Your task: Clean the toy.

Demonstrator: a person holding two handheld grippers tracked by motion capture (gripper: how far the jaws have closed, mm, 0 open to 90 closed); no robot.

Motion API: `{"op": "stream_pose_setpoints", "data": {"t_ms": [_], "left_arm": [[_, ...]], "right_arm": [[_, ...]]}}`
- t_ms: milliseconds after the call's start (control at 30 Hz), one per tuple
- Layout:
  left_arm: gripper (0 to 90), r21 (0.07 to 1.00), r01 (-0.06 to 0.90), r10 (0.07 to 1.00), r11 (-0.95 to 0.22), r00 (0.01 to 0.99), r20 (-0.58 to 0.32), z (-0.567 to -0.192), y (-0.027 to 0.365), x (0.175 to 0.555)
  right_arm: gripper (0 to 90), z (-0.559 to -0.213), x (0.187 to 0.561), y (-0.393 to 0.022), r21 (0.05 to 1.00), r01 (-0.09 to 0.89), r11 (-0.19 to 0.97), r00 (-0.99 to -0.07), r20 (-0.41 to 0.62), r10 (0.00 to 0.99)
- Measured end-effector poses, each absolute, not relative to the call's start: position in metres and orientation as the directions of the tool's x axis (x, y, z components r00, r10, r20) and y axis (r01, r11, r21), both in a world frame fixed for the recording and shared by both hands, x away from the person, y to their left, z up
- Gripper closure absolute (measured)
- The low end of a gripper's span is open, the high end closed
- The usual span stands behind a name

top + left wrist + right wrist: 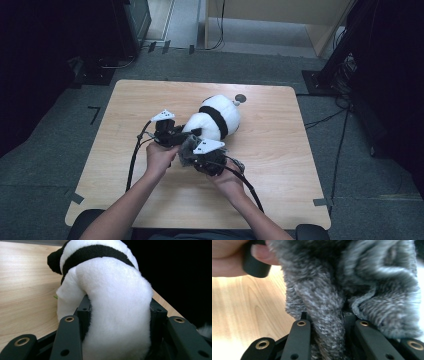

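Note:
A white plush panda [212,120] with black bands lies on the wooden table [280,160], near its middle. My left gripper [172,134] is shut on the panda's white lower body [117,315], which bulges between the two black jaws. My right gripper [192,155] is shut on a fold of grey knitted cloth [329,310], held right beside the panda's lower end and close to the left gripper. The same grey knitted cloth [186,149] shows as a small dark bunch between the two grippers. A thumb [263,253] of the other hand shows at the top left of the right gripper view.
A small grey round disc [240,98] lies on the table just beyond the panda's head. Cables trail from both grippers toward the near edge. Dark stands and cables stand on the carpet around the table.

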State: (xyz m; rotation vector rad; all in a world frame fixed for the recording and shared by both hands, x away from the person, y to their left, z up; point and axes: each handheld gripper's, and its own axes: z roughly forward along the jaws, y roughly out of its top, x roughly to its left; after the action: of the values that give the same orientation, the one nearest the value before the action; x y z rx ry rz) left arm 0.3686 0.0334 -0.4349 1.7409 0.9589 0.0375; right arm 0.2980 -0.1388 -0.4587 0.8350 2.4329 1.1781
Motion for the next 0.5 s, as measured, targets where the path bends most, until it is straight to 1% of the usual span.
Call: {"op": "stream_pose_setpoints", "data": {"t_ms": [67,133,233,467,500], "left_arm": [[51.4,0.81,0.582,0.612,-0.064,0.664,-0.429,-0.434,0.035,0.369],[51.4,0.797,0.602,0.6,-0.045,0.655,-0.46,-0.434,0.038,0.371],[51.8,0.777,0.629,0.593,-0.024,0.635,-0.496,-0.436,0.042,0.372],[52.4,0.782,0.624,0.583,-0.01,0.638,-0.502,-0.434,0.045,0.37],[52.7,0.784,0.621,0.583,-0.013,0.642,-0.498,-0.433,0.045,0.369]], "right_arm": [[76.1,-0.462,0.3,-0.139,0.799,0.351,0.489,-0.775,-0.045,0.63],[76.1,-0.464,0.301,-0.141,0.805,0.336,0.489,-0.767,-0.067,0.638],[76.2,-0.47,0.303,-0.141,0.801,0.307,0.514,-0.762,-0.116,0.637],[76.4,-0.481,0.31,-0.141,0.773,0.332,0.541,-0.758,-0.123,0.64],[76.4,-0.484,0.313,-0.142,0.76,0.349,0.549,-0.754,-0.12,0.645]]}}
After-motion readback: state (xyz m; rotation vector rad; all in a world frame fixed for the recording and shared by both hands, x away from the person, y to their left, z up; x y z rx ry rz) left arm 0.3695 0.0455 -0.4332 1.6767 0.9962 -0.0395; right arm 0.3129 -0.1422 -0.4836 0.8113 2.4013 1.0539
